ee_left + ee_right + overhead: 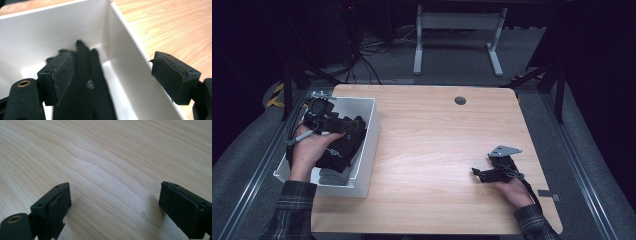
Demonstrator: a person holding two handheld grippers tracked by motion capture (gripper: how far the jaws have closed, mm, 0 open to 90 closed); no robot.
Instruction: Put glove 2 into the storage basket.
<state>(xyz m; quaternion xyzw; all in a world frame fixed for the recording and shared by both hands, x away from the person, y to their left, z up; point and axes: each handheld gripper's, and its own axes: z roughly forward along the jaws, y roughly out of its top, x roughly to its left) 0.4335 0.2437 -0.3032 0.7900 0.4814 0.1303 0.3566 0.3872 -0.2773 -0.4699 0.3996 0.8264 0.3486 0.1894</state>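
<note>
Light wood worktop point(437, 145) in a dark room, white bin point(371, 145) holding a black glove point(87, 95), left tool point(112, 80) and right tool point(115, 207) both spread apart, empty.

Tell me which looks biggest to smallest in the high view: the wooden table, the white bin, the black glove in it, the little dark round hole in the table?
1. wooden table
2. white bin
3. black glove, partly hidden by the left gripper
4. dark round hole
</note>
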